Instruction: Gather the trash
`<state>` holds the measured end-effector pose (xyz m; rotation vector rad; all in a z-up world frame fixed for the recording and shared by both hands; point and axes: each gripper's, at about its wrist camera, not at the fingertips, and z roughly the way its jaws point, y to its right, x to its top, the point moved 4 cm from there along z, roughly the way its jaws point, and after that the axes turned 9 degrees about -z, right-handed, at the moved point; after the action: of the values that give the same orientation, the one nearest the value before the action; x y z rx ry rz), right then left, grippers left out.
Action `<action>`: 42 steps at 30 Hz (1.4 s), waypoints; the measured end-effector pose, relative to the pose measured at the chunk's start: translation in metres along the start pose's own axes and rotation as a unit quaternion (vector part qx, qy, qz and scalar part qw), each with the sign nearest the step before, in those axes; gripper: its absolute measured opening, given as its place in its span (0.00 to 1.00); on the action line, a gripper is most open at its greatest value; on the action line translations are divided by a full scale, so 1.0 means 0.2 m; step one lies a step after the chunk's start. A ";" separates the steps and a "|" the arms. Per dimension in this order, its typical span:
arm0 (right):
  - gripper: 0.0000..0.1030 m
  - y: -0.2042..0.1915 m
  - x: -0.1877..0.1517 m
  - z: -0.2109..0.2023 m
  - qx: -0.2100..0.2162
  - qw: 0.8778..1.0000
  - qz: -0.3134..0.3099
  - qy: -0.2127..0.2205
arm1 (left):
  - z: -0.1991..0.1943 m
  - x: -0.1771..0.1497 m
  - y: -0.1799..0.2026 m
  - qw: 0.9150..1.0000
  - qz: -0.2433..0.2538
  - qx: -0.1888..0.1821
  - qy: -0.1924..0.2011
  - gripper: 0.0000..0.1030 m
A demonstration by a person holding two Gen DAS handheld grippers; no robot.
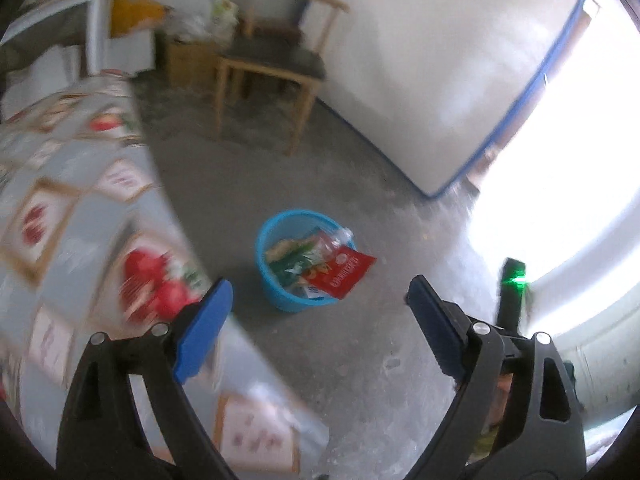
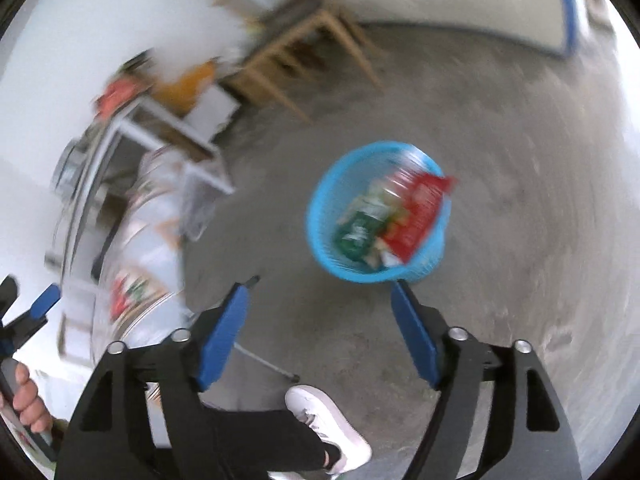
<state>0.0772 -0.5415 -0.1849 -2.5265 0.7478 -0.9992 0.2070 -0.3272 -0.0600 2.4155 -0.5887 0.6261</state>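
A blue mesh waste basket (image 1: pixel 269 276) (image 2: pixel 320 248) stands on the grey concrete floor, filled with wrappers. A red snack packet (image 1: pixel 340 272) (image 2: pixel 420 212) lies on top and sticks out over the rim, beside green packaging (image 1: pixel 288 266) (image 2: pixel 356 232). My left gripper (image 1: pixel 320 294) is open above the floor, near the basket, nothing between its blue pads. My right gripper (image 2: pixel 322 290) is open too and empty, just above and in front of the basket. At the left edge of the right wrist view, a hand (image 2: pixel 24 400) holds the left gripper's handle.
A table with a fruit-print cloth (image 1: pixel 80 220) (image 2: pixel 148 240) fills the left. A wooden chair (image 1: pixel 272 64) (image 2: pixel 296 48) and a leaning white mattress with blue edging (image 1: pixel 440 80) stand behind. The person's white shoe (image 2: pixel 328 428) is on the floor near the right gripper.
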 end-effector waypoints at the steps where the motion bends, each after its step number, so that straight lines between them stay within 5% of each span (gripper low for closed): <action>1: 0.78 -0.07 0.02 -0.03 -0.004 1.000 -0.021 0.009 | -0.08 -0.04 -0.03 1.000 -0.012 0.017 0.024 0.84; 7: 0.93 -0.62 0.02 -0.30 -0.025 0.983 -0.165 0.080 | -0.42 -0.23 -0.15 0.985 -0.065 0.088 0.135 0.90; 11: 0.94 -0.89 -0.06 -0.43 -0.035 0.967 -0.223 0.118 | -0.53 -0.35 -0.22 0.969 -0.092 0.142 0.181 0.92; 14: 0.94 -1.01 -0.13 -0.47 -0.047 0.962 -0.243 0.116 | -0.55 -0.45 -0.27 0.955 -0.120 0.204 0.177 0.92; 20: 0.94 -1.11 -0.22 -0.51 -0.097 0.953 -0.263 0.114 | -0.63 -0.62 -0.29 0.936 -0.130 0.263 0.193 0.92; 25: 0.94 -1.09 -0.30 -0.58 -0.138 0.946 -0.257 0.142 | -0.65 -0.66 -0.28 0.942 -0.100 0.265 0.179 0.92; 29: 0.94 -1.05 -0.35 -0.57 -0.167 0.947 -0.244 0.126 | -0.66 -0.71 -0.28 0.937 -0.078 0.291 0.178 0.92; 32: 0.94 -1.01 -0.42 -0.56 -0.215 0.938 -0.249 0.105 | -0.61 -0.77 -0.29 0.943 -0.081 0.288 0.142 0.92; 36: 0.94 -0.94 -0.49 -0.55 -0.227 0.943 -0.229 0.087 | -0.57 -0.84 -0.29 0.949 -0.090 0.284 0.105 0.92; 42: 0.94 -0.90 -0.54 -0.55 -0.227 0.948 -0.211 0.077 | -0.60 -0.85 -0.28 0.943 -0.089 0.299 0.116 0.92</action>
<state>-0.0040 -0.3448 -0.0800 -3.1272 0.5326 -1.2969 0.0673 -0.1662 -0.0890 2.8386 -0.0728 1.1190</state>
